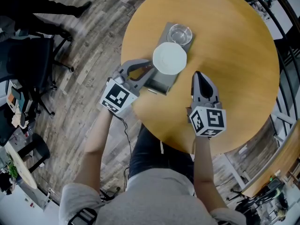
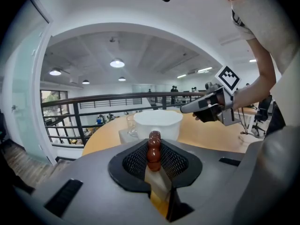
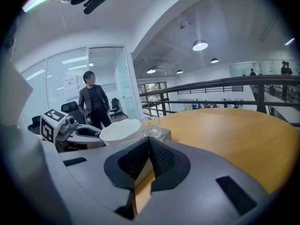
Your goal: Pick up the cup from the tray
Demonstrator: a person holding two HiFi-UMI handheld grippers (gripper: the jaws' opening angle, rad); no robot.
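- Looking down, head view: clear cup (image 1: 180,33) stands upright at the far end of the grey tray (image 1: 159,82) on the round worktop (image 1: 234,55), just beyond a white bowl (image 1: 169,58).
- Left gripper view: left claw (image 2: 154,143) pinches a brown knobbed stem (image 2: 154,154); bowl close ahead.
- Right gripper view: right claw (image 3: 150,142) pressed together, beside the tray.

In the left gripper view the white bowl (image 2: 158,122) hides the right side of the glass cup (image 2: 131,124) and most of the tray (image 2: 123,136), from your head it covers the tray's middle, and you can't tell what the brown beaded piece (image 2: 154,151) between your left gripper's (image 1: 149,70) jaws is
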